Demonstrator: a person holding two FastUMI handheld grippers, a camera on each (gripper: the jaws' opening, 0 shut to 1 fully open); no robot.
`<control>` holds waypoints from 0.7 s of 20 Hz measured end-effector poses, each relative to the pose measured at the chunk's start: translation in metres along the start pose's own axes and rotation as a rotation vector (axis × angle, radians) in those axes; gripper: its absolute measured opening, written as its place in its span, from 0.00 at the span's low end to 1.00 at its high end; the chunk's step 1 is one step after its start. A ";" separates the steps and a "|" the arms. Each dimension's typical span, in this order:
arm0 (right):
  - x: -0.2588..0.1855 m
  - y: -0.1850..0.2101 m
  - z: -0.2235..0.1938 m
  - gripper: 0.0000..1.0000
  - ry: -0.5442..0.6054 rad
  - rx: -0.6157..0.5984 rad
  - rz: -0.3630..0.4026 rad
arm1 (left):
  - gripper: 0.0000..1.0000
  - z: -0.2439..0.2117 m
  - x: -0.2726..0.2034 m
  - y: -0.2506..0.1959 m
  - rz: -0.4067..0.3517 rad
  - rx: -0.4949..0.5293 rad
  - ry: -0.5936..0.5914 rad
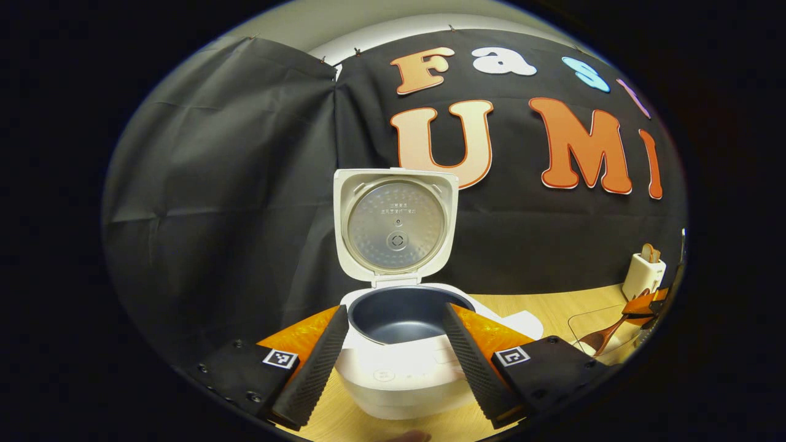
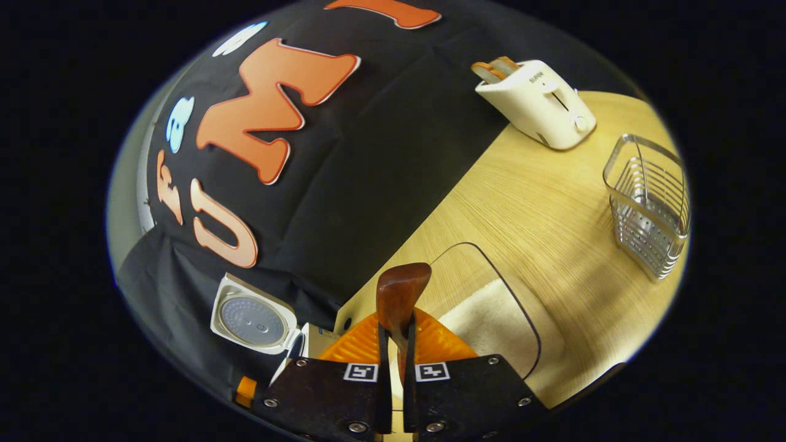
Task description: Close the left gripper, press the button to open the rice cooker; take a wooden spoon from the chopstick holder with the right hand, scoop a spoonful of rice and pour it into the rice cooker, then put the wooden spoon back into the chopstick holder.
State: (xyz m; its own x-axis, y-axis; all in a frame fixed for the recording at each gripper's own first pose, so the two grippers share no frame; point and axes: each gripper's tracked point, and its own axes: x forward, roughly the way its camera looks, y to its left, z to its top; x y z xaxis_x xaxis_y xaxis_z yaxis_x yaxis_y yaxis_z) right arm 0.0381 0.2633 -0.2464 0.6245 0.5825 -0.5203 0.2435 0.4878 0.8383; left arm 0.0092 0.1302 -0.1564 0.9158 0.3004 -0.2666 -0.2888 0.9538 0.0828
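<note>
Right gripper view: hand-held gripper [image 2: 393,344] hides wooden spoon's [image 2: 400,291] handle.

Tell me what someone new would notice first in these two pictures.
The white rice cooker stands open, its lid upright and its dark inner pot empty, framed between the open left tongs. The right tongs clamp a brown wooden spoon above a clear container of rice.

One rice cooker [image 1: 402,344], one wooden spoon [image 2: 400,294], one toaster [image 2: 540,101]
</note>
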 end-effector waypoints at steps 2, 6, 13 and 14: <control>-0.001 0.000 0.003 0.08 -0.001 0.054 0.020 | 1.00 0.000 -0.001 0.001 0.005 -0.005 0.001; -0.009 0.001 0.018 0.07 -0.039 0.067 0.031 | 0.97 0.001 -0.003 -0.001 0.006 -0.005 0.002; -0.020 0.004 0.050 0.07 -0.094 0.177 0.085 | 1.00 0.002 -0.005 0.000 0.006 -0.013 0.004; -0.020 0.003 0.053 0.07 -0.101 0.181 0.081 | 1.00 0.001 -0.004 0.000 0.006 -0.012 0.005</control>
State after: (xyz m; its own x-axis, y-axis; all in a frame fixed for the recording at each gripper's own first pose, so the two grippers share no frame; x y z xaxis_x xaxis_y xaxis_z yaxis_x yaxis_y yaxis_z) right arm 0.0657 0.2187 -0.2247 0.7163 0.5427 -0.4387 0.3133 0.3117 0.8971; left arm 0.0058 0.1285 -0.1538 0.9126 0.3058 -0.2712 -0.2974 0.9520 0.0727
